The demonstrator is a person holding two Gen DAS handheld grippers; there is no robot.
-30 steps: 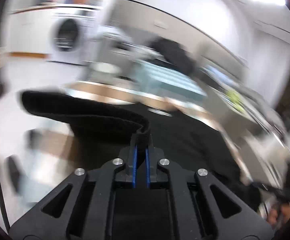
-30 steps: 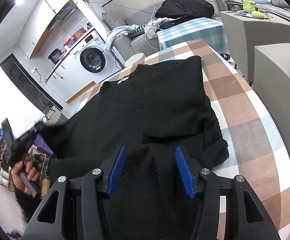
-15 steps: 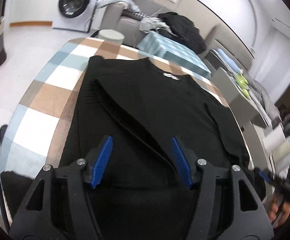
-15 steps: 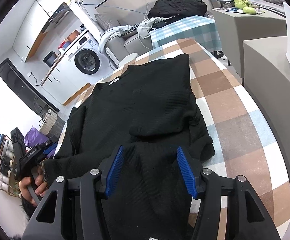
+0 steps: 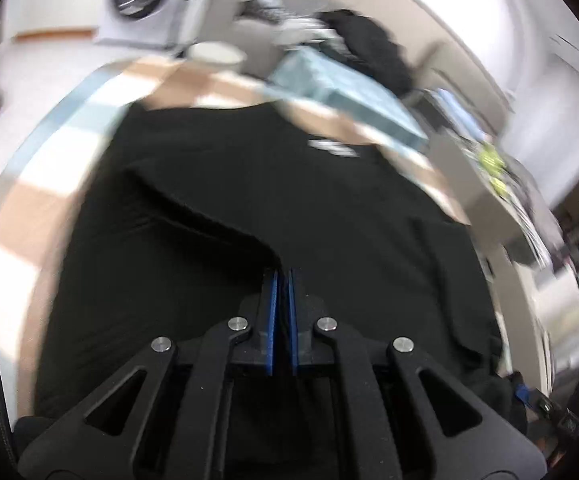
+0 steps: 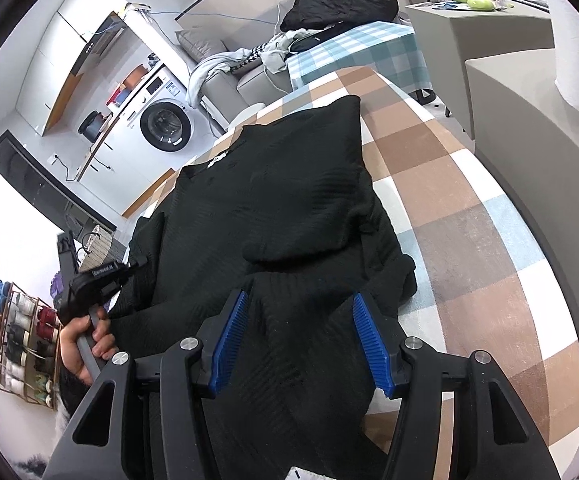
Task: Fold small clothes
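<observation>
One black sweater (image 6: 289, 200) is the whole job, and it lies flat on the checked counter (image 6: 469, 240), spreading forward from both tools, its hem nearest them and its neck at the far end. It looks like a soft ribbed knit: limp, fairly thick, light enough for a pinch to lift, and likely to sag and drag on the cloth beneath instead of sliding. It should not slip from ribbed pads, but a pinch in mid-panel would only raise a tent of fabric. The better holds are probably the hem corners or a firm fold edge, taken through all layers at once. The knit is matte black with fine ribs, and a small white neck label (image 5: 331, 147) sits well ahead of the left tool (image 5: 283, 276). One sleeve (image 6: 309, 216) is folded in across the body, just beyond the right tool (image 6: 300, 295). The other makes a dark fold edge running back to the left tool's tips. The left tool is closed, its blue pads almost touching at that edge; the blur hides whether any knit is caught between them. The right tool stands about half open astride a raised ridge of fabric near the hem, its pads not pressing on it. A hand (image 6: 85, 340) grips the left tool's handle off to the right tool's left.
</observation>
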